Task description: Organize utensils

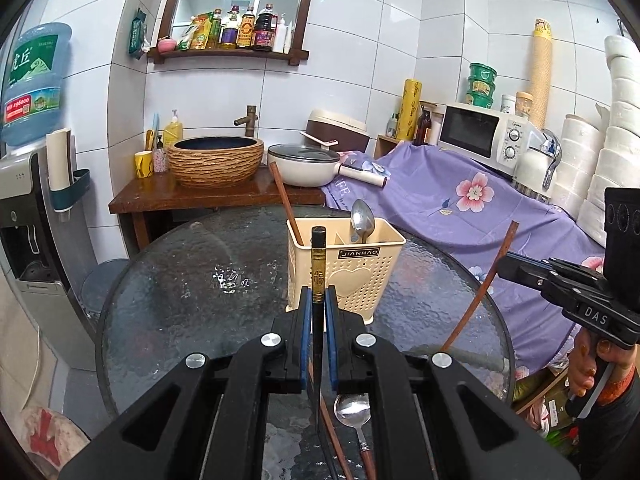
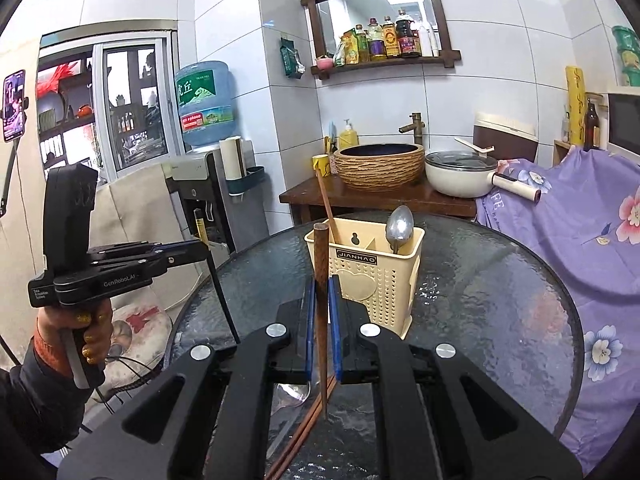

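Left tongs (image 1: 319, 312) pinch a slim black chopstick (image 1: 318, 264); right tongs (image 2: 321, 300) clamp a brown wooden one (image 2: 320, 256).

Cream utensil caddy (image 1: 352, 264) upright, spoon (image 1: 361, 220) and brown chopstick (image 1: 286, 204) inside.

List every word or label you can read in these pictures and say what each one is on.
"JIANHAO": on the cream utensil holder.
"DAS": on the right gripper's body.
"GenRoboAI": on the left gripper's body.
"虎丘": on the water jug.
The bottles on the wall shelf and the microwave dials: too small to read.
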Demonstrator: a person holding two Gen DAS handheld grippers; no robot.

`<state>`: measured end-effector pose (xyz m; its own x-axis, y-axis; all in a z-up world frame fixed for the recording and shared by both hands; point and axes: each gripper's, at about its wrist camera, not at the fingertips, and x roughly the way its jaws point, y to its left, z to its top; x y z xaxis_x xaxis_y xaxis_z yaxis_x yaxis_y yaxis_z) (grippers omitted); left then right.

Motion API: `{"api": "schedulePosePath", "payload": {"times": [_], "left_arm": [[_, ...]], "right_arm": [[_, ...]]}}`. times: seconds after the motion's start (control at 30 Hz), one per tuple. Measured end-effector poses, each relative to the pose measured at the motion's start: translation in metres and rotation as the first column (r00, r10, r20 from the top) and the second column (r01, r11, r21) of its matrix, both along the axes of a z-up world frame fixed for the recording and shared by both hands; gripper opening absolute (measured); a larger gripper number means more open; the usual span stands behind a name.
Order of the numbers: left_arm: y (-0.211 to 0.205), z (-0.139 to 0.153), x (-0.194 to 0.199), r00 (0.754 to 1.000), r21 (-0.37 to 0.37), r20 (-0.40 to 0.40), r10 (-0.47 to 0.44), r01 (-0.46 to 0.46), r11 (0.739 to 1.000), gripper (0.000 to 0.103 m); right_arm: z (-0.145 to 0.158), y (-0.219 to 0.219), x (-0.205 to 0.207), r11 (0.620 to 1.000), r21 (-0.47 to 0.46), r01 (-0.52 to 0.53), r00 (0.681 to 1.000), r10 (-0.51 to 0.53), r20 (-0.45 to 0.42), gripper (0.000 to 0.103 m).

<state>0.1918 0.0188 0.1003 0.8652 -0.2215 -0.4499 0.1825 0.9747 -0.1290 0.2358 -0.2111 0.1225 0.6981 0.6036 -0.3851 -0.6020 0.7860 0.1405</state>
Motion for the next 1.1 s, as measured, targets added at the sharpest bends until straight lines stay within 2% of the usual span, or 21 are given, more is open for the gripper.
{"api": "schedulePosePath", "payload": {"times": [0.27,0.5,0.63,0.77,0.9,1.0,1.1], "left_arm": [[0.000,0.009,0.002,1.000,0.002,0.010,-0.005,0.005,1.000,0.007],[-0.001,0.035,0.007,0.999,-0.011,0.033,-0.035,0.036,0.999,0.007],[-0.004,0.063,0.016,0.997,-0.016,0.064,-0.045,0.046,0.999,0.007],[-0.006,0.100,0.031,0.993,-0.024,0.109,-0.036,0.039,0.999,0.007],[-0.007,0.138,0.054,0.985,-0.026,0.174,0.019,-0.014,1.000,0.007],[-0.008,0.150,0.075,0.982,-0.039,0.182,0.051,-0.045,0.998,0.007],[-0.008,0.150,0.093,0.981,-0.046,0.175,0.081,-0.074,0.996,0.007]], "right_arm": [[0.007,0.006,0.008,1.000,-0.012,-0.005,1.000,0.005,-0.003,0.007],[0.031,0.009,0.012,1.000,0.000,-0.018,1.000,0.018,0.015,0.007],[0.058,0.011,0.024,1.000,0.008,-0.001,0.999,0.001,0.035,0.007],[0.100,0.013,0.039,0.999,0.040,0.017,0.997,-0.020,0.068,0.007],[0.139,0.016,0.058,0.996,0.046,0.077,0.989,-0.082,0.123,0.007],[0.156,0.019,0.078,0.989,0.065,0.136,0.978,-0.144,0.152,0.007],[0.159,0.023,0.101,0.981,0.070,0.182,0.970,-0.190,0.149,0.007]]}}
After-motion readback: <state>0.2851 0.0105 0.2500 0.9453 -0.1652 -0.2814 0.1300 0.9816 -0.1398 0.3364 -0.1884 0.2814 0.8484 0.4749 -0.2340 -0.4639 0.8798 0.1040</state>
